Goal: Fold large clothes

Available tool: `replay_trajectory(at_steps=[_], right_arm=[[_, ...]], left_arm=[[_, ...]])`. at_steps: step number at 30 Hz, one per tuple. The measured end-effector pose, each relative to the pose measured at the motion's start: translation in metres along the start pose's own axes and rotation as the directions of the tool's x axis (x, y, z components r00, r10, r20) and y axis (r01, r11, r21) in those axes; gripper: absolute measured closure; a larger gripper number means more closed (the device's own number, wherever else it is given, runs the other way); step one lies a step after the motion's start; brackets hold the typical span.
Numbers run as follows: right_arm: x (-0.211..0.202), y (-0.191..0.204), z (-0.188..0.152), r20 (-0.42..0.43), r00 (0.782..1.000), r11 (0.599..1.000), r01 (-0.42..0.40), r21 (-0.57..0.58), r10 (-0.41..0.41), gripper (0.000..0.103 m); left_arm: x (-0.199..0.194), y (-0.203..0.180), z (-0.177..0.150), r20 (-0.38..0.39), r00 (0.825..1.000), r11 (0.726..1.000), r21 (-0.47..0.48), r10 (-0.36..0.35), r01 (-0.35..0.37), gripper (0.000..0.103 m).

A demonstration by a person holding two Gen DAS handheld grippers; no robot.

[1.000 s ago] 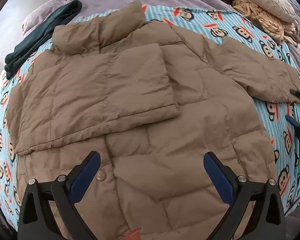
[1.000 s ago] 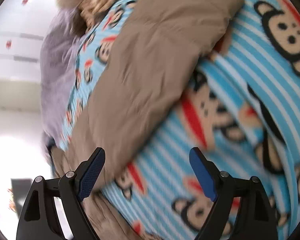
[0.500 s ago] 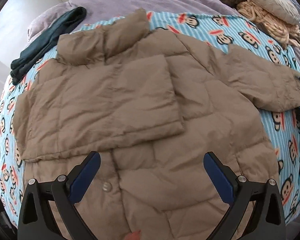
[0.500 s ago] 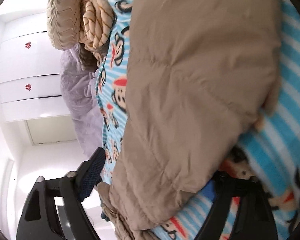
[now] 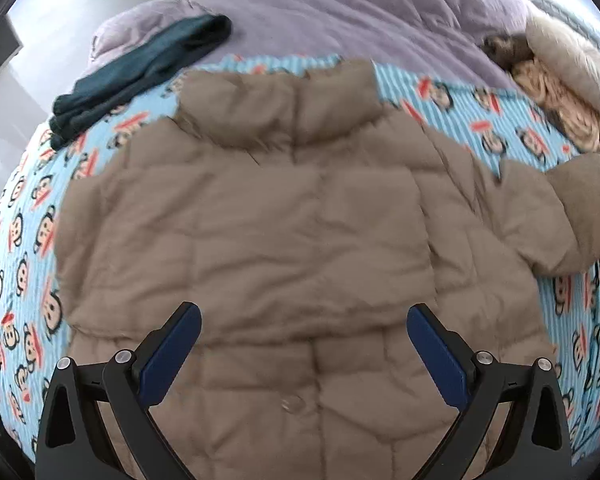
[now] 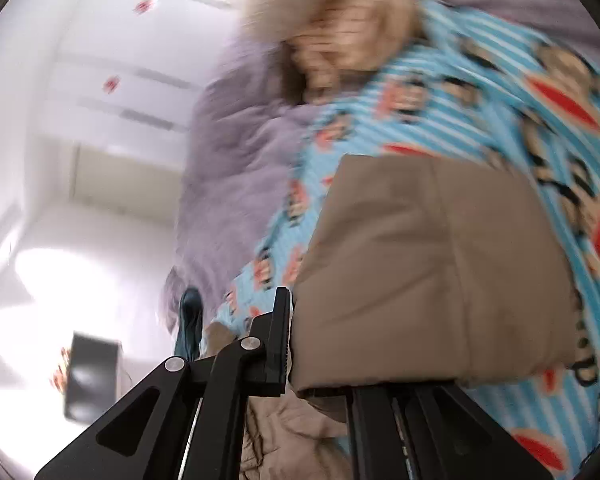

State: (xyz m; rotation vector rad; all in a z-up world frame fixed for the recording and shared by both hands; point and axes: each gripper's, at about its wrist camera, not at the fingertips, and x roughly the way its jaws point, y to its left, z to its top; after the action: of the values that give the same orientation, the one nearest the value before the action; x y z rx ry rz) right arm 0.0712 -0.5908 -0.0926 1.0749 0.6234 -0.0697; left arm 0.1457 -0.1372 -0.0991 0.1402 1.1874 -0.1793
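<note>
- Since a second ago the right claw (image 6: pixel 320 344) has gone from spread wide over the monkey-print blanket (image 6: pixel 500 92) to pinching the cuff end of the jacket's sleeve (image 6: pixel 428 272), and that sleeve now stands raised off the blanket.
- Its jaws are closing at this moment, with the tan sleeve fabric caught between them.
- In the left wrist view the same sleeve (image 5: pixel 560 216) sits bunched and lifted at the far right edge of the bed.
- The left claw (image 5: pixel 304 354) is released, its blue pads wide apart above the jacket's near hem, holding nothing.
- The tan puffer jacket (image 5: pixel 284 240) lies flat on the blanket (image 5: pixel 24 240), collar far, its other sleeve folded across the chest.
- A dark green garment (image 5: pixel 140 76) lies far left, just beside the collar, partly on the purple duvet (image 5: pixel 360 12).
- Cream cushions (image 5: pixel 568 72) sit far right, blurred.
</note>
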Motion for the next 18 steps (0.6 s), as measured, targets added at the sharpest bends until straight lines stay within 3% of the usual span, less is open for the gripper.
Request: replay_trajectory(at_steps=[5,7,11,14,18], right_arm=[[0.034,0.098,-0.038,-0.06,0.998,0.961,-0.011,-0.276,-0.005,0.095],[0.06,0.145,-0.071,-0.105,0.994,0.9,-0.009,-0.435,-0.041,0.095],[0.114,0.201,-0.153,-0.216,0.969,0.76,-0.05,-0.648,-0.121,0.095],[0.159,0.217,-0.211,-0.293,0.936,0.697,-0.079,-0.713,-0.194,0.096],[0.204,0.201,-0.259,-0.337,0.891,0.674,-0.049,-0.737,-0.304,0.096]], left_arm=[[-0.008,0.032,0.011,0.043,0.999,1.0,-0.019,0.011,-0.011,0.0],[-0.008,0.045,0.012,0.049,0.999,0.999,-0.031,0.021,-0.02,0.0],[-0.004,0.073,0.008,0.05,0.998,0.997,-0.069,0.039,-0.036,0.0],[0.001,0.095,0.005,0.049,0.998,0.994,-0.096,0.051,-0.046,0.0],[0.011,0.113,0.003,0.049,0.996,0.992,-0.102,0.074,-0.069,0.0]])
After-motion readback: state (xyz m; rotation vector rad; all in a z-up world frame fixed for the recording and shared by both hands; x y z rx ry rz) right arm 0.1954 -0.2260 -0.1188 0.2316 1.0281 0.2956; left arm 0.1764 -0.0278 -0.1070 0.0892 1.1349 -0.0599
